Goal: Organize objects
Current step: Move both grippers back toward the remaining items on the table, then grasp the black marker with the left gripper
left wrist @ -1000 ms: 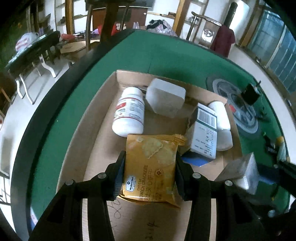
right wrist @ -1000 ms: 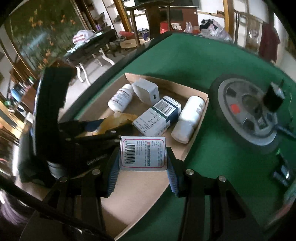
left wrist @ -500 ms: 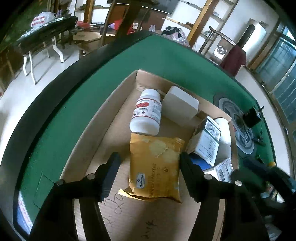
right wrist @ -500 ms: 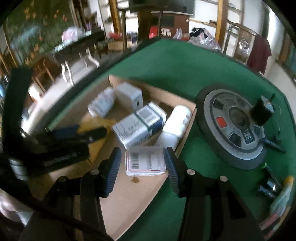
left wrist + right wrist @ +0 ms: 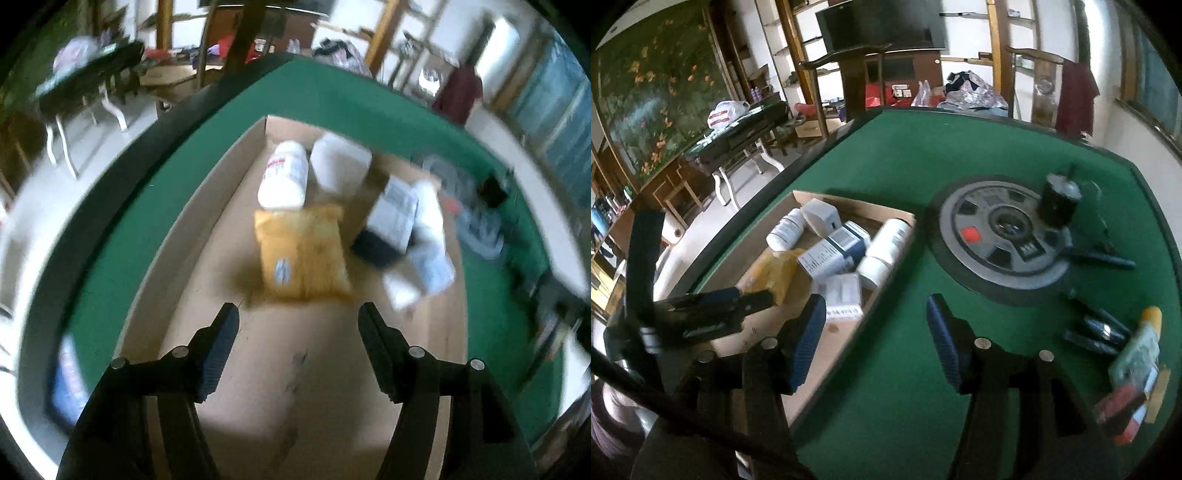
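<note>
A cardboard box point(image 5: 207, 243) lies on the green table point(image 5: 908, 369). In it lie a yellow cracker packet point(image 5: 303, 254), a white pill bottle point(image 5: 284, 173), a white block point(image 5: 340, 162), a blue-and-white carton point(image 5: 395, 214), a second white bottle point(image 5: 886, 247) and a small white medicine box point(image 5: 842, 295). My left gripper point(image 5: 297, 332) is open and empty above the box floor, short of the packet. My right gripper point(image 5: 875, 328) is open and empty above the box's right edge, beside the small medicine box. The left gripper also shows in the right wrist view point(image 5: 713, 310).
A grey round disc point(image 5: 1001, 236) with a black cylinder point(image 5: 1058, 199) on it lies right of the box. Dark small tools point(image 5: 1097, 328) and a colourful packet point(image 5: 1134, 369) lie at the far right. Chairs and a dark side table stand beyond the table's edge.
Both grippers have opened and pulled back. The cracker packet left the left gripper and the small medicine box left the right one; both now lie in the box.
</note>
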Demonstrator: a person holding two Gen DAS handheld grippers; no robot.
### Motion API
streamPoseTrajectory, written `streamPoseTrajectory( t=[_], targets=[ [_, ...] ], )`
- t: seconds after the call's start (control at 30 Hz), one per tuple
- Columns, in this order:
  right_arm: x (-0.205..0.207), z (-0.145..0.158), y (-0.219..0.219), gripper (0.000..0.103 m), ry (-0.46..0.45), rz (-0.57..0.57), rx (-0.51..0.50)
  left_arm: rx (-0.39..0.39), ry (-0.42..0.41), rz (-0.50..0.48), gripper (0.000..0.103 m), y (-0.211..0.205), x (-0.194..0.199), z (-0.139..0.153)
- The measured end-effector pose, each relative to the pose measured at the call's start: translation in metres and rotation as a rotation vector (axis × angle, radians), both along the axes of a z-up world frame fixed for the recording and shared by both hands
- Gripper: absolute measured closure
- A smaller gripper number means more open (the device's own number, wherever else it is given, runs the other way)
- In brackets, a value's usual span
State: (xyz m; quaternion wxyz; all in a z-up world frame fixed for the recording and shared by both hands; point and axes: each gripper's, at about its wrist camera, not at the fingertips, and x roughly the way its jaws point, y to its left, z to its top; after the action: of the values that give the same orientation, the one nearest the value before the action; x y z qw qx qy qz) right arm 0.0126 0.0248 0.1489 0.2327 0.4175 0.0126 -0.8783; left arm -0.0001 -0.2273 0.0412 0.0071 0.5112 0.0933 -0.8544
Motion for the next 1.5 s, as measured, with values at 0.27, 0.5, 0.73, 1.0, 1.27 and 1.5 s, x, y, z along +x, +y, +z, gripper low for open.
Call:
streamPoseTrajectory(
  t=[0.27,0.5,0.73,1.0,1.27,1.5],
  targets=[
    [0.004,-0.002,0.044,0.041,-0.058,-0.095,-0.111,-0.145,-0.068,-0.049,0.042,0.032,-0.045,-0.016],
    [0.018,0.008,0.099,0.041,-0.021,-0.186,-0.143,-0.051,0.039,-0.050,0.040,0.039,-0.044,-0.012],
    [0.025,0.017,0.173,0.041,0.017,-0.344,-0.217,-0.142,0.006,-0.092,0.039,0.056,-0.020,-0.021],
    [0.036,0.001,0.265,0.040,-0.005,-0.556,-0.251,0.108,0.256,0.014,0.039,0.026,0.021,0.042],
    [0.007,-0.034,0.315,0.037,-0.059,-0.674,-0.301,0.172,0.298,-0.215,0.014,0.125,0.024,0.064],
    [0.005,-0.064,0.344,0.037,-0.127,-0.658,-0.389,0.175,0.204,-0.360,0.014,0.200,0.035,0.033]
  ],
)
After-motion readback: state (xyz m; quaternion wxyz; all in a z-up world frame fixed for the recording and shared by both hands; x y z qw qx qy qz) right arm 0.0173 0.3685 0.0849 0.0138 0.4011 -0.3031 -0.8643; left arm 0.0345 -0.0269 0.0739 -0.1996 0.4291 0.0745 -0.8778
